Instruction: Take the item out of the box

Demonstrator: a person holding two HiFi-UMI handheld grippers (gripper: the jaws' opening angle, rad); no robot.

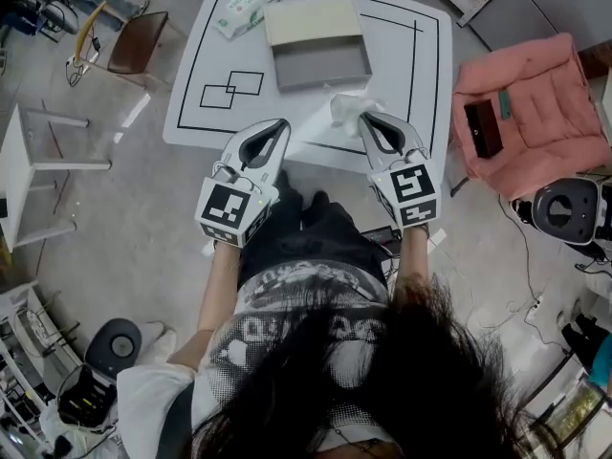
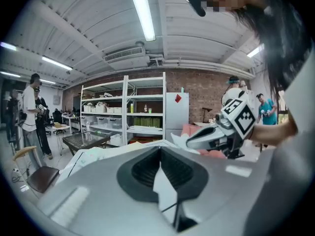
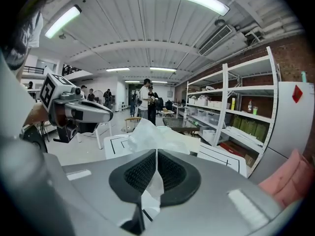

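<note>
Right gripper [image 3: 156,156] was clamped down on a thin white crinkled item [image 3: 147,132], film or tissue, couldn't tell which. Only a narrow strip sat between the pads and the rest billowed loose ahead of the jaws. Item was already out of the box [image 1: 320,65], hanging over the near edge of the table [image 1: 402,75], well apart from the grey tray. Left gripper [image 2: 160,151] had its jaws together on nothing, held beside the right one

Risks, as I judged them:
- pinch on a thin slippery edge: could slide out or tear on a fast move
- loose bulk could drag on the table, or catch the left gripper if the two closed in

Writing: none legible. Print on the green-and-white pack [image 1: 239,10] was too small, shirt print was hidden by hair, and the marker cubes carried only black-and-white patterns
</note>
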